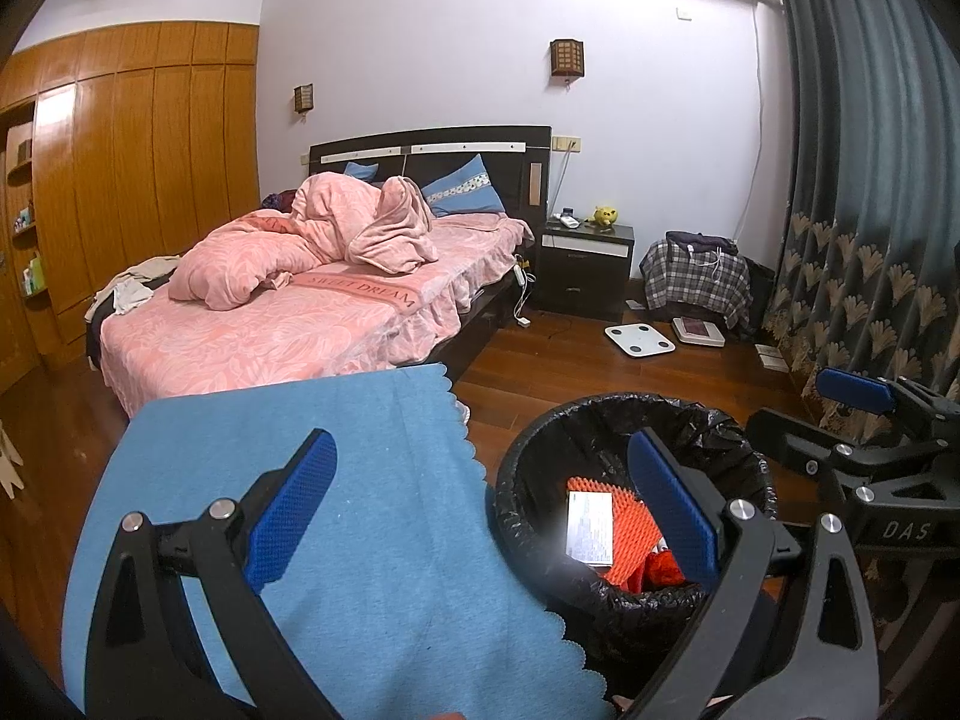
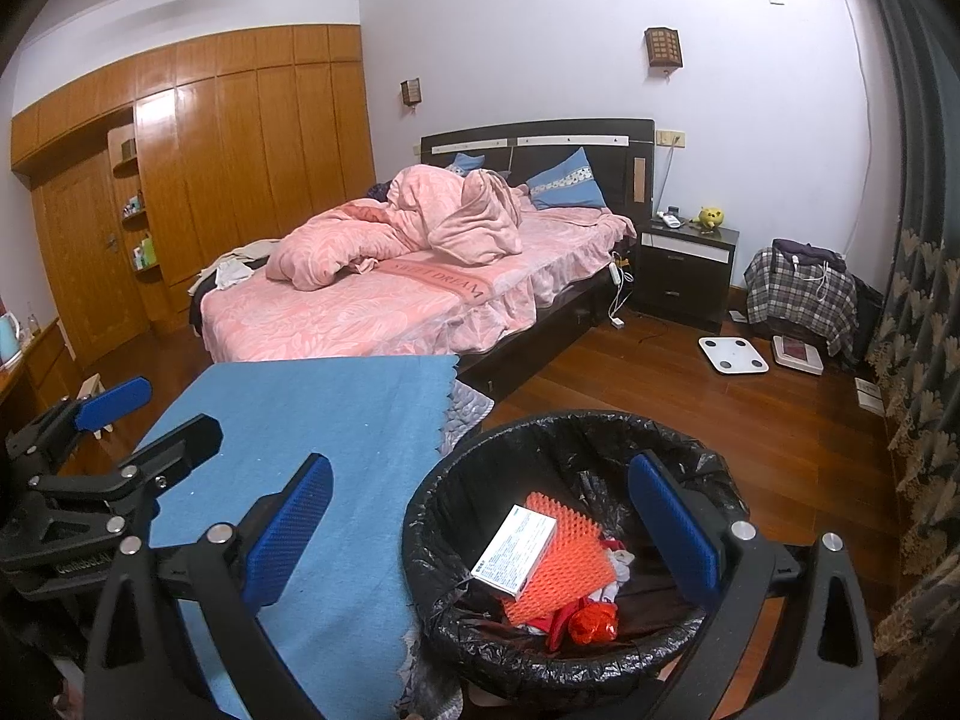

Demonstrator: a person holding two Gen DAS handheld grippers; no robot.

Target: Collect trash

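Note:
A round bin with a black liner [image 1: 522, 480] [image 2: 432, 588] stands on the wood floor beside a table under a blue cloth [image 1: 336, 540] [image 2: 312, 420]. Inside lie a white printed box [image 1: 590, 521] [image 2: 515, 549], an orange ridged foam piece [image 1: 630, 534] [image 2: 564, 564] and red crumpled wrapping [image 2: 591, 624]. My left gripper [image 1: 480, 510] hangs open over the cloth's right edge and the bin, nothing between its blue pads. My right gripper [image 2: 480, 531] is open above the bin, also holding nothing. Each gripper shows in the other's view: the right gripper [image 1: 864, 414], the left gripper [image 2: 120, 420].
A bed with pink bedding [image 1: 288, 300] [image 2: 390, 294] fills the middle of the room. Beyond it are a dark nightstand [image 1: 585, 258], a plaid-covered pile [image 1: 696, 276], two floor scales [image 1: 639, 337] and a patterned curtain [image 1: 870, 240]. Wooden wardrobes [image 2: 210, 180] line the left wall.

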